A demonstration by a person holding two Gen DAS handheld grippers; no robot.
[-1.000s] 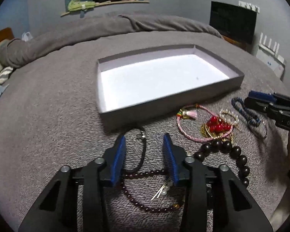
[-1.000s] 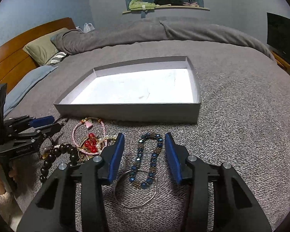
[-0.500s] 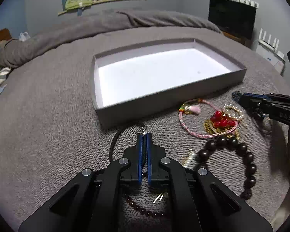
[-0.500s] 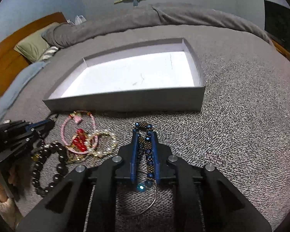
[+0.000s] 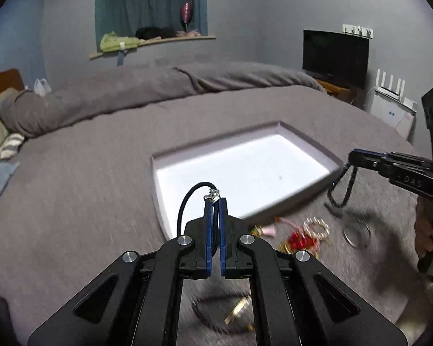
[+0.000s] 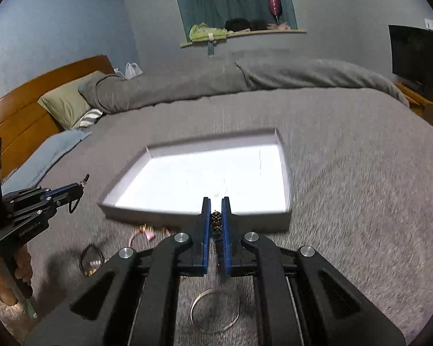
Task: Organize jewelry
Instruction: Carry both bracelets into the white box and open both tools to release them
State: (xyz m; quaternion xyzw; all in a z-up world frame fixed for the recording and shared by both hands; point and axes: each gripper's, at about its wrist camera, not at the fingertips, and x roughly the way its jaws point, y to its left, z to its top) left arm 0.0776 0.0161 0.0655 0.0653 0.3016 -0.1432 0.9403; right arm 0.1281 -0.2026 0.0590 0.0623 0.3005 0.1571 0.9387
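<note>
L tool (image 5: pixel 215 201) pinching black cord bracelet (image 5: pixel 187 199); R tool (image 6: pixel 216 206) probably beaded bracelet (image 6: pixel 216 220).

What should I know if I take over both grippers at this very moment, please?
Left gripper: shut on the black cord bracelet, lifted.
Right gripper: shut on the dark beaded bracelet, lifted.
Tray: open on the bed, nothing in it yet.
On the blanket, in front of the tray: pink bracelet, red beads, silver bangle, and more.
Left to do: drop both held pieces in the tray, then collect the rest.
</note>
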